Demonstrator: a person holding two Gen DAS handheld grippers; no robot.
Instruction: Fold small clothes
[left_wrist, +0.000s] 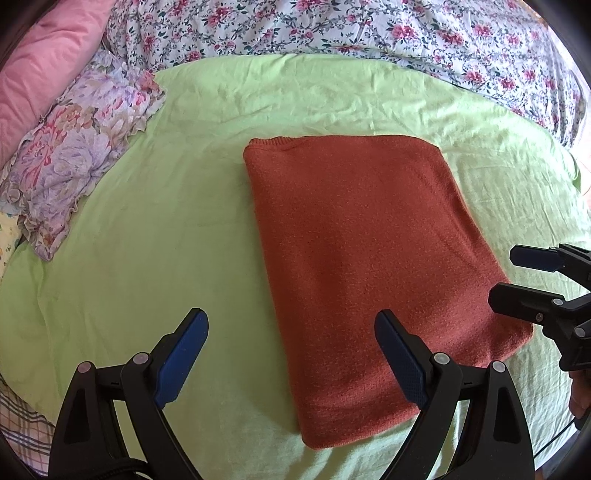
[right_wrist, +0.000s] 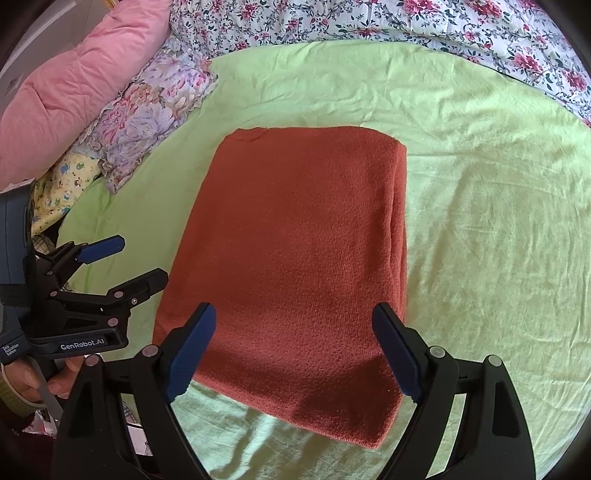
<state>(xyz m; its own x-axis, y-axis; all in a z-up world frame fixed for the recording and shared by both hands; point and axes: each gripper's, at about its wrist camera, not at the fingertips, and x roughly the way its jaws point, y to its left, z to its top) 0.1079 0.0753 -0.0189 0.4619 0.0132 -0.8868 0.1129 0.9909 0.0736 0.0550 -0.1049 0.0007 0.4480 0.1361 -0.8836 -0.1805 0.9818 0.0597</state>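
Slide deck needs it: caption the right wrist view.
Open right gripper above a folded rust sweater on a green sheet.

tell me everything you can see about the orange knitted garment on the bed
The orange knitted garment is a rust-orange piece with a fine dotted knit texture, folded into a neat long rectangle. A ribbed edge shows at its far end, and stacked layers show along its right side. It lies flat on the green sheet, resting on nothing else. Both claws, left and right, are open near its close end and neither grips it.
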